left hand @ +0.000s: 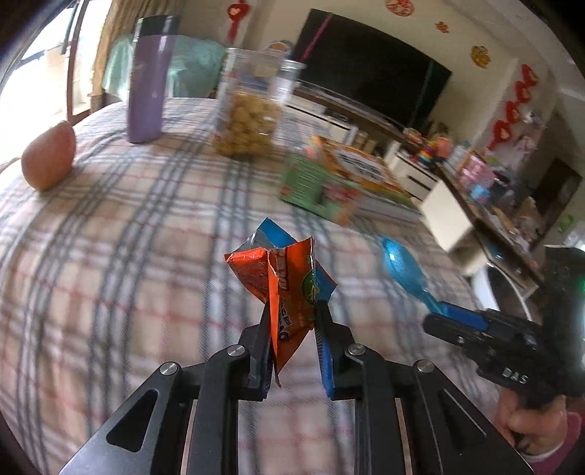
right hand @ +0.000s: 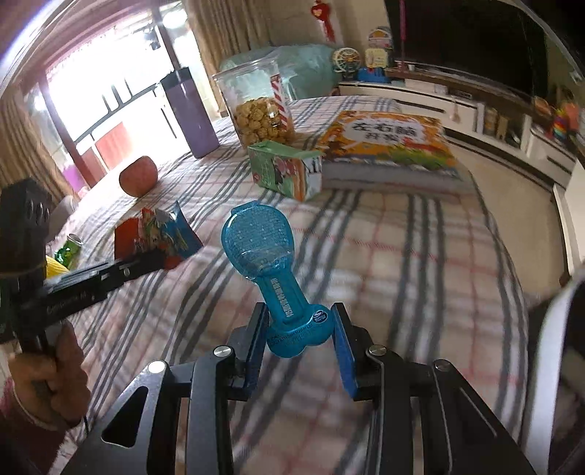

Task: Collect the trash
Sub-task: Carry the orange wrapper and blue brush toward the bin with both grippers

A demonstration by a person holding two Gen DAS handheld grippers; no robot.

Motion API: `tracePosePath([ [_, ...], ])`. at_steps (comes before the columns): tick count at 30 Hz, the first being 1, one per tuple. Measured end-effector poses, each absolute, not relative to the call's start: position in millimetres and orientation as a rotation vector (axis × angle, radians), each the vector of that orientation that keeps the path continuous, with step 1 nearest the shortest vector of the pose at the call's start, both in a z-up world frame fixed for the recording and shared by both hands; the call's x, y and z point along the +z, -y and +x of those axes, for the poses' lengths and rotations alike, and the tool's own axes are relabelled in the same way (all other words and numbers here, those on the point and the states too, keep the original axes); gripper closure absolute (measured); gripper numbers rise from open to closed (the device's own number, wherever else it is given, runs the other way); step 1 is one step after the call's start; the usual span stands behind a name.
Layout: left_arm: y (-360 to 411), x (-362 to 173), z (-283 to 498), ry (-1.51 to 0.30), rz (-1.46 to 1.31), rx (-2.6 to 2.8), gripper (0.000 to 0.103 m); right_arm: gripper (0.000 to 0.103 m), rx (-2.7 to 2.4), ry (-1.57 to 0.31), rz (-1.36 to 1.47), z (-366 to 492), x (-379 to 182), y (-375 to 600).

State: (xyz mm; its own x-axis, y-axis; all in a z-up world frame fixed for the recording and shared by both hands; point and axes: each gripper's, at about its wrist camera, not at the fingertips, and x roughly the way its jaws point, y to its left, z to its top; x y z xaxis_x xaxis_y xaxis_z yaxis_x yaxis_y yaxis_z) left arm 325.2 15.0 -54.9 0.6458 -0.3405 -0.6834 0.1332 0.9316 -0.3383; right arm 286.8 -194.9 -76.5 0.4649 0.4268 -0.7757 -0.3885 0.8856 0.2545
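Orange foil, one crumpled snack wrapper (left hand: pixel 283 288), sat pinched between my left gripper (left hand: pixel 292 314) jaws; my right gripper (right hand: pixel 299 323) clamped one blue plastic package (right hand: pixel 265 263). I judged both needed firm, level carrying to a bin. Beyond the jaws stood one apple (left hand: pixel 47 160), one purple bottle (left hand: pixel 148 80), one popcorn jar (left hand: pixel 248 106).

A home living room; a large dark television (left hand: pixel 369 69) on a low white cabinet (right hand: pixel 438 100), red paper decorations (left hand: pixel 512 106) on the wall, curtains (right hand: pixel 215 33), a plaid-covered worktop (left hand: pixel 128 255) with snacks.
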Motion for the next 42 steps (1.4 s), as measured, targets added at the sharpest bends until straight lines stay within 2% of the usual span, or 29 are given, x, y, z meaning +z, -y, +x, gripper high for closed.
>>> tracePosePath([
  [19, 70, -43, 251, -0.864, -0.156, -0.382, 0.084, 0.068, 0.386, -0.906, 0.181, 204, -58, 273],
  [42, 131, -26, 238, -0.843, -0.046, -0.461, 0.084, 0.068, 0.301, -0.867, 0.278, 168, -49, 334],
])
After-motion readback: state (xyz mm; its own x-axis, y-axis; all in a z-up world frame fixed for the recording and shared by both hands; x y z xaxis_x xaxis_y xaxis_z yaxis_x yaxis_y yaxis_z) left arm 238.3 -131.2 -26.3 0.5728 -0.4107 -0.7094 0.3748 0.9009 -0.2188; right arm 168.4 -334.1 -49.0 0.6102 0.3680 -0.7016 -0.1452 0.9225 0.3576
